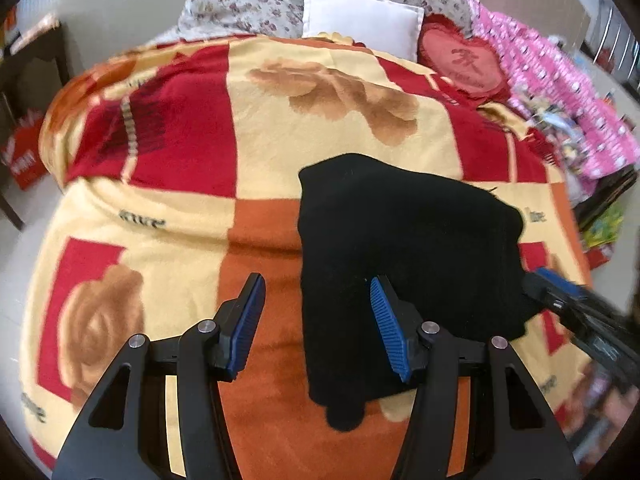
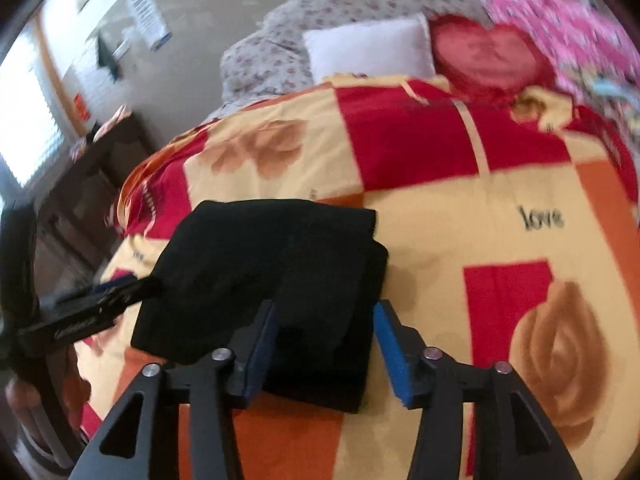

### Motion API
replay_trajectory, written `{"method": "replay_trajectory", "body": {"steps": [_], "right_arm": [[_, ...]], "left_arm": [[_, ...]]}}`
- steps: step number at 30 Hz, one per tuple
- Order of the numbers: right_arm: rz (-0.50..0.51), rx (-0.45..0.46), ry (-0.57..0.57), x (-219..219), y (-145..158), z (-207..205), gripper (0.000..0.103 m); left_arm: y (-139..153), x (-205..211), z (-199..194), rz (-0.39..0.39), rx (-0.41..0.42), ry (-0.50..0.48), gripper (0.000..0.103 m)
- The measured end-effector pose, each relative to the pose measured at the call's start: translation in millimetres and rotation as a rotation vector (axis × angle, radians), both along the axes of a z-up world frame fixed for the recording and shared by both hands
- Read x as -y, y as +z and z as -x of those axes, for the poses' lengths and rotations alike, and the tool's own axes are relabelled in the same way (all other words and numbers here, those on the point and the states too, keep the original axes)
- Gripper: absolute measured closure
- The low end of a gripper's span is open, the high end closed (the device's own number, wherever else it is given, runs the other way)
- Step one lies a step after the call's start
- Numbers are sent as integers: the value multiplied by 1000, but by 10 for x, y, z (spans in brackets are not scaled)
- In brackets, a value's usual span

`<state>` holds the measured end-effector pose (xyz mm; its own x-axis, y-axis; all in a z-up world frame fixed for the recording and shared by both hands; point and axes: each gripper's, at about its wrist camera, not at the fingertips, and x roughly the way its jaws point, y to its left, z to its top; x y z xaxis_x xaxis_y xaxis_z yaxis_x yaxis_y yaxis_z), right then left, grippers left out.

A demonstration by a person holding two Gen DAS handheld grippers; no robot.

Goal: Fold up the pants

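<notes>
Black pants [image 1: 404,248], folded into a compact stack, lie flat on a patterned blanket [image 1: 160,208] of red, cream and orange squares printed with roses; the pants serve as the landmark here. Left gripper [image 1: 318,316]: jaws spread apart, nothing clamped; its blue-padded fingers [image 1: 386,320] straddle the near left edge of the pants, one finger over the black cloth, the other over the orange square beside it. Whether the pad touches the cloth cannot be told. Right gripper [image 2: 325,350]: jaws parted, pads [image 2: 390,354] clear of the fabric, with the near right corner of the pants [image 2: 272,272] lying between and beneath them; in the left wrist view the same tool [image 1: 560,300] appears at the right edge of the pants. Beyond the pants, at the far end of the blanket, sit a white pillow [image 1: 360,16], a red heart-shaped cushion [image 1: 464,64] and a floral quilt [image 1: 248,0]; pink bedding [image 1: 560,88] lies to the far right.
</notes>
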<state>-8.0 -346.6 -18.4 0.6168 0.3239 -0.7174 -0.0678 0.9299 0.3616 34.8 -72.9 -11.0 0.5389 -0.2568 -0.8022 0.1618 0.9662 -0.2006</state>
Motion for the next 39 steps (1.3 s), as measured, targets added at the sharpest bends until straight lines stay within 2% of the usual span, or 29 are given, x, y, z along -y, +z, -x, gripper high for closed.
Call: {"method": "replay_trajectory", "body": {"steps": [2, 3, 8, 9, 11, 15, 18, 20, 22, 23, 27, 31, 35, 37, 38, 39], "right_arm": [[-60, -21, -11, 59, -74, -64, 52], [-81, -22, -15, 73, -99, -87, 51], [-136, -53, -7, 74, -248, -232, 42], [-149, -55, -9, 83, -269, -254, 41], [-197, -66, -4, 101, -331, -316, 39], [-191, -33, 9, 35, -349, -378, 37], [-168, -7, 12, 0, -317, -358, 46], [-161, 13, 20, -15, -252, -322, 58], [-147, 41, 28, -47, -125, -253, 62], [-150, 49, 33, -49, -84, -231, 64], [-156, 93, 83, -155, 197, -55, 65], [-161, 98, 139, -319, 317, 65, 65], [-132, 55, 184, -500, 186, 135, 64], [-77, 2, 188, -580, 21, 110, 63], [-14, -29, 174, -632, -88, 85, 61], [17, -29, 163, -652, -128, 89, 58]], "left_arm": [[-42, -83, -31, 74, -32, -11, 42], [-85, -127, -61, 111, -53, -12, 34], [-218, -161, -159, 195, -98, -15, 33], [-228, -149, -172, 207, -100, -23, 32], [-278, -103, -217, 232, -119, -36, 22], [-376, -40, -285, 283, -154, -56, 20], [-357, 53, -259, 264, -141, -81, 22], [-323, 120, -226, 241, -139, -106, 28], [-228, 152, -156, 211, -102, -118, 39], [-160, 133, -109, 218, -95, -125, 41], [62, 0, 53, 241, -67, -131, 42], [181, -179, 265, 242, -74, -122, 42], [126, -316, 497, 207, -98, -82, 42], [39, -336, 568, 169, -104, -72, 42], [-40, -326, 585, 140, -114, -64, 42], [-121, -337, 598, 109, -120, -44, 42]]}}
